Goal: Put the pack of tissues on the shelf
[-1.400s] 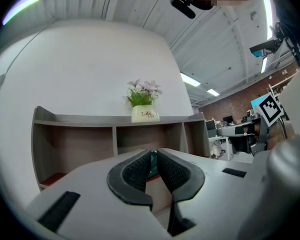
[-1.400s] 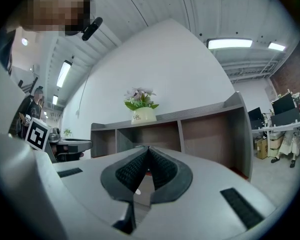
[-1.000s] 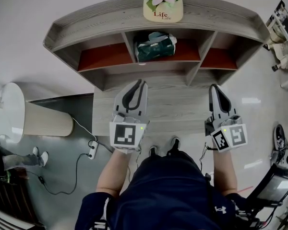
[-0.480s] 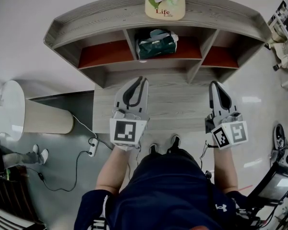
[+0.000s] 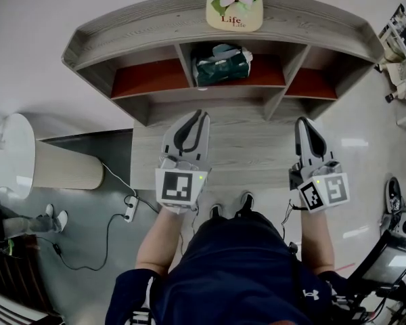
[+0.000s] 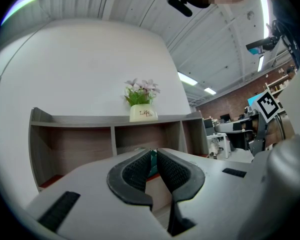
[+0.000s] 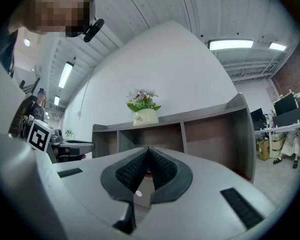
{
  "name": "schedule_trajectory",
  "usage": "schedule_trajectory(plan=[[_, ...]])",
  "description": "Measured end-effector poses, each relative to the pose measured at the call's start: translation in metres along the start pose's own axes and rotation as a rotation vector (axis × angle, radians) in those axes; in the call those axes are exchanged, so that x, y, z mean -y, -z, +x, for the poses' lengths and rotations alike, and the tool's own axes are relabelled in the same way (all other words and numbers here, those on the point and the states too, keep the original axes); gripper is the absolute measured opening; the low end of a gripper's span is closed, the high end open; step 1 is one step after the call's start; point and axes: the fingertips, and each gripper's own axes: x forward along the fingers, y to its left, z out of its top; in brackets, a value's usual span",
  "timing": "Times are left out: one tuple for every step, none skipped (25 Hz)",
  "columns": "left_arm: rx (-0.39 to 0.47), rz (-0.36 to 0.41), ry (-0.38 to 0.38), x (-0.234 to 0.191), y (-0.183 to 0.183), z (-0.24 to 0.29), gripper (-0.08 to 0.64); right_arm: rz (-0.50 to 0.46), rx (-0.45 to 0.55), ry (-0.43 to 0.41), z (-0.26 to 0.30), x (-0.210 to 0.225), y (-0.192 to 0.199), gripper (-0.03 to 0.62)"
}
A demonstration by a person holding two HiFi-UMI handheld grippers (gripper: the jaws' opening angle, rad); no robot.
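- The pack of tissues [image 5: 220, 63] lies in the middle compartment of the shelf [image 5: 122, 29]. It sits on the red-brown floor of that bay, well inside the front edge, and nothing touches it. By my reading the placing is done.
- It lies on its broad side, probably because a soft pack rests steady that way and cannot topple out.
- A flower pot [image 5: 234, 13] stands on the top board, directly above that bay and clear of the opening.
- The left gripper [image 5: 197, 117] hovers over the desk top [image 5: 243, 147] in front of the shelf, its jaws closed with nothing between them.
- The right gripper [image 5: 302, 122] hovers level with it, well apart to the side, also closed and empty.
- Both point at the shelf from outside it, which looks like a resting pose clear of the pack.
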Motion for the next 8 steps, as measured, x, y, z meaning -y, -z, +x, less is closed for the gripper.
schedule_trajectory(plan=[[0.002, 0.002, 0.000, -0.0003, -0.0004, 0.0006, 0.049, -0.001, 0.001, 0.000, 0.0007, 0.0002, -0.0003, 0.003], [0.005, 0.005, 0.001, -0.0004, -0.0007, 0.0010, 0.049, -0.001, 0.003, 0.000, 0.0011, 0.0003, -0.0005, 0.003], [0.006, 0.006, 0.001, -0.0003, -0.0005, 0.0013, 0.049, -0.001, 0.003, -0.001, 0.0015, 0.0003, -0.0005, 0.003], [0.006, 0.006, 0.000, -0.0004, -0.0001, 0.0019, 0.049, -0.001, 0.004, -0.002, 0.0022, 0.0003, -0.0004, 0.003], [0.006, 0.006, 0.000, -0.0007, 0.0004, 0.0025, 0.049, -0.001, 0.004, -0.003, 0.0029, 0.0004, -0.0001, 0.003], [0.006, 0.005, -0.001, -0.0010, 0.0009, 0.0031, 0.049, -0.001, 0.003, -0.004, 0.0037, 0.0005, 0.0002, 0.003], [0.006, 0.003, -0.003, -0.0013, 0.0013, 0.0036, 0.049, -0.001, 0.002, -0.005, 0.0044, 0.0006, 0.0007, 0.003], [0.006, 0.001, -0.004, -0.0015, 0.0018, 0.0041, 0.049, -0.001, 0.000, -0.006, 0.0049, 0.0007, 0.0013, 0.003]])
